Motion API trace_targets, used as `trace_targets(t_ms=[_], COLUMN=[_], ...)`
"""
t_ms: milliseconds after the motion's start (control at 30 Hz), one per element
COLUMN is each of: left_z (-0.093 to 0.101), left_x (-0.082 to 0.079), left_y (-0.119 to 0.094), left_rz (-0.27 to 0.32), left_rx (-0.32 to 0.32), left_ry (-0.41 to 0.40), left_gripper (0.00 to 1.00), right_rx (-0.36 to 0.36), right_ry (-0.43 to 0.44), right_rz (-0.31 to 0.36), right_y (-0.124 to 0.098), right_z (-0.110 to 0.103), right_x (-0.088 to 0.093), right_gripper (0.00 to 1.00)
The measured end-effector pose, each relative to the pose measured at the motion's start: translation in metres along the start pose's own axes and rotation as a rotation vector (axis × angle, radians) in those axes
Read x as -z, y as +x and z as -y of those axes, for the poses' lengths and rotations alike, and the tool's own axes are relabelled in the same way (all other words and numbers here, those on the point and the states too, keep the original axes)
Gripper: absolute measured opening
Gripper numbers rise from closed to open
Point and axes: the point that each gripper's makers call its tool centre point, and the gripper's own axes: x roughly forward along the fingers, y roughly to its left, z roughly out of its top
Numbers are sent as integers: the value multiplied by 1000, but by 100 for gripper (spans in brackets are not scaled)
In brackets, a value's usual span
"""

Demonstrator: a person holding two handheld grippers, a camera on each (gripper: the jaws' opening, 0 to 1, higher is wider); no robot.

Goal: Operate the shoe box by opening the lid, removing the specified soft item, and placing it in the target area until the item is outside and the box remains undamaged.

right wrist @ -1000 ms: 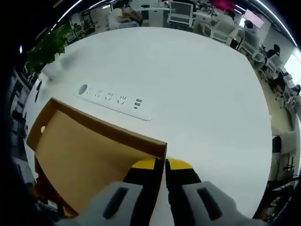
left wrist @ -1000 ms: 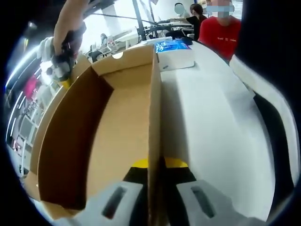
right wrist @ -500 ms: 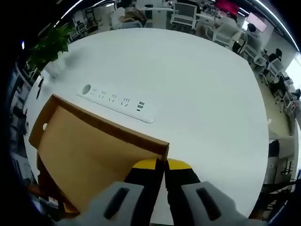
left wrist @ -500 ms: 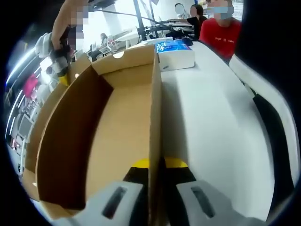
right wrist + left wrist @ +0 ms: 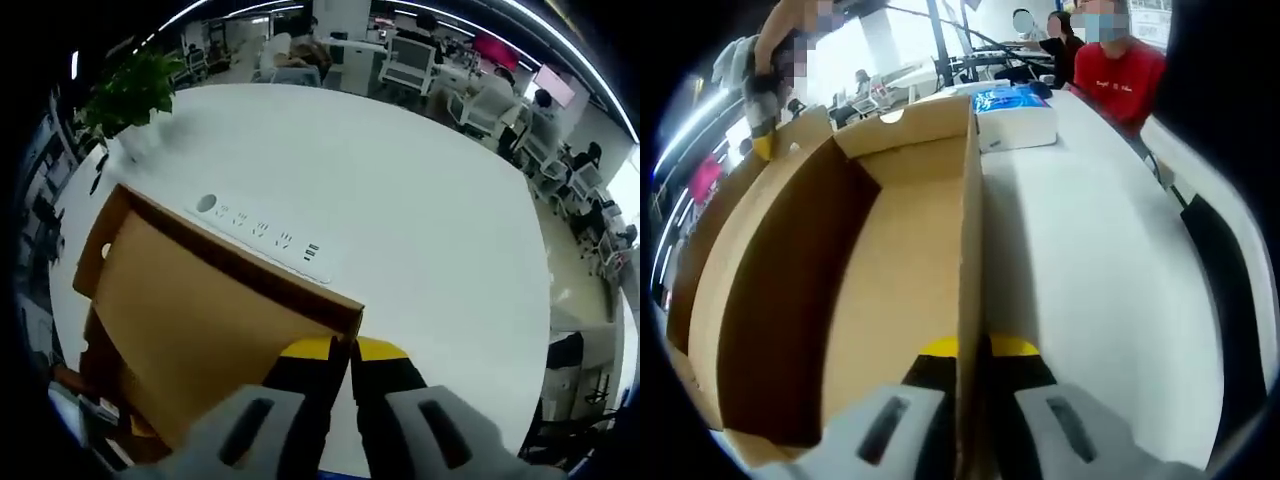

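At the 6 o'clock edge of the left gripper view, the left gripper [image 5: 971, 400] is clenched on the thin side wall of the shoe box [image 5: 890, 260], the cardboard edge running up between its jaws toward 12 o'clock. To the 9 o'clock side of that wall lies the box's brown interior, its floor bare where it shows, with a darker shadowed wall further out at 8 to 10 o'clock. At 11 o'clock the right gripper [image 5: 762, 140], with a hand around it, touches the far corner of the box rim. On the 3 o'clock side of the wall the white table [image 5: 1090, 280] spreads away, and near 12 o'clock, just beside the box's far end, sits a white carton with a blue print [image 5: 1013, 115]. Beyond it, at 1 o'clock, a person in a red shirt [image 5: 1120, 75] sits at the table's edge.

At the 6 o'clock edge of the right gripper view, the right gripper [image 5: 341, 395] grips the corner of the box's cardboard panel [image 5: 190, 300], which stretches off toward 9 o'clock. Just beyond its upper edge, at 10 to 11 o'clock, a white power strip [image 5: 265, 238] lies on the table. A potted plant [image 5: 130, 92] stands at 11 o'clock. The soft item cannot be made out in either view.
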Motion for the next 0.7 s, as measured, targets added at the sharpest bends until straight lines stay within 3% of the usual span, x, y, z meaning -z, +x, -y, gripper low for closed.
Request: trace_targets(t_ms=[700], left_z=[-1], left_x=[1], left_y=[-1], left_rz=[3], left_rx=[-2], left_ry=[1], left_gripper=[3], right_rx=[-6], right_ry=[-11], right_rz=[136], right_y=[-46], right_z=[-8], right_x=[-7], right_gripper=[4])
